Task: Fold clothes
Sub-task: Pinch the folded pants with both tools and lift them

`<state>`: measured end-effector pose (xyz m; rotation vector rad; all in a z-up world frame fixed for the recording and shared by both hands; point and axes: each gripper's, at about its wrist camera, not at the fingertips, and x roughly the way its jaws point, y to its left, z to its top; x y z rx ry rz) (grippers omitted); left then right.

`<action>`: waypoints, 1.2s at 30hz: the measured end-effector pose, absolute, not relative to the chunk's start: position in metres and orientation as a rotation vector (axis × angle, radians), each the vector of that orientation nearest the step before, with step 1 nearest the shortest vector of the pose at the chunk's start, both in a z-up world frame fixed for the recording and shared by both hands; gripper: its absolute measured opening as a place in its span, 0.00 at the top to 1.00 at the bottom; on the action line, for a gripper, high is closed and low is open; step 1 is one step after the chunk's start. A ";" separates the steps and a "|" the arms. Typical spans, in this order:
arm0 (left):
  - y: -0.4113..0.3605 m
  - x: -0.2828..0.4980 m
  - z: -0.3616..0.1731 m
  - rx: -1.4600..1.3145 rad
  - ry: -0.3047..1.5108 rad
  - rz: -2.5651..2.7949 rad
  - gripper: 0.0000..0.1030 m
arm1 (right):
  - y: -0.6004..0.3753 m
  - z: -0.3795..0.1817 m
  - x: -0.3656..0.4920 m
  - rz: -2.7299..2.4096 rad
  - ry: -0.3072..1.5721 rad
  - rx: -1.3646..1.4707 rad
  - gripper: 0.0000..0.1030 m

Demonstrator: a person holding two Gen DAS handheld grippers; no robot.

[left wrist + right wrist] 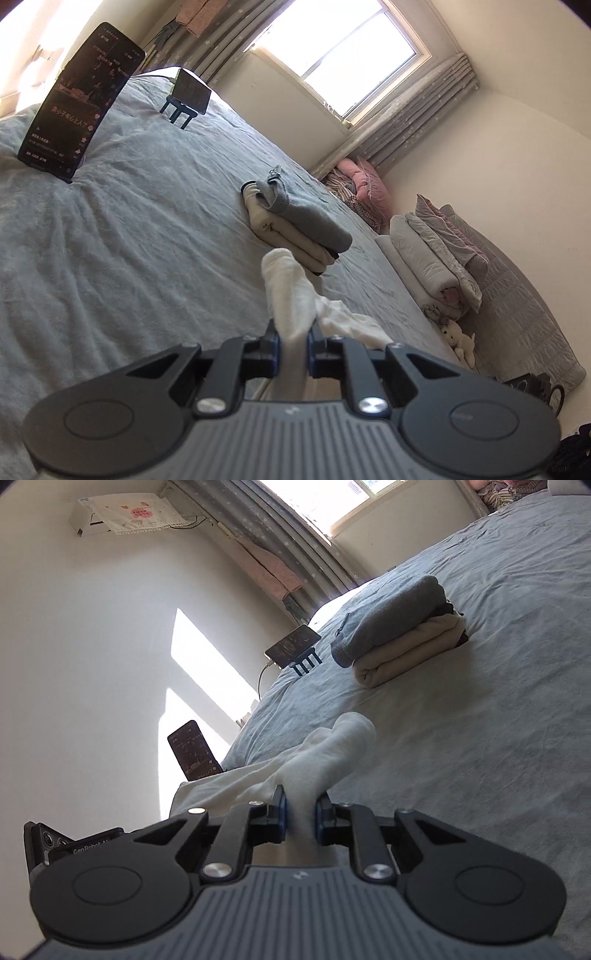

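We hold a white garment [291, 291] with both grippers, above the grey-blue bed [129, 240]. Our left gripper [294, 332] is clamped narrowly on a bunched fold of it, the cloth sticking up past the fingertips and trailing off to the right of them. Ahead and left of this gripper a phone [79, 99] stands propped on the bed, with a tablet on a small stand [190, 94] farther on. Just beyond the gripper lies a stack of folded clothes [295, 218], a grey sweater on top of a cream piece. Our right gripper [300, 812] is likewise pinched on the white garment, which spreads away to its left. The folded stack lies ahead and to the right of it on the bed, well apart.
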<state>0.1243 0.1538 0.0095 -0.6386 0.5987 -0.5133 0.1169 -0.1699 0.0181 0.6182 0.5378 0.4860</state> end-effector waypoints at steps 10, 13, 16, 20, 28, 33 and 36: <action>0.082 0.213 0.042 -0.633 0.501 -0.583 0.87 | -0.233 0.062 0.195 0.463 0.430 0.591 0.83; 0.066 0.244 0.053 -0.620 0.471 -0.593 0.88 | -0.245 0.073 0.227 0.455 0.409 0.583 0.83; 0.053 0.277 0.063 -0.614 0.448 -0.596 0.88 | -0.257 0.081 0.258 0.446 0.388 0.586 0.83; 0.038 0.321 0.075 -0.607 0.423 -0.592 0.88 | -0.266 0.087 0.298 0.439 0.372 0.594 0.83; 0.036 0.399 0.068 -0.642 0.435 -0.520 0.88 | -0.269 0.085 0.370 0.427 0.378 0.617 0.83; 0.044 0.446 0.051 -0.682 0.502 -0.467 0.88 | -0.261 0.076 0.401 0.418 0.386 0.629 0.83; 0.041 0.462 0.034 -0.655 0.549 -0.426 0.87 | -0.257 0.061 0.412 0.390 0.415 0.621 0.83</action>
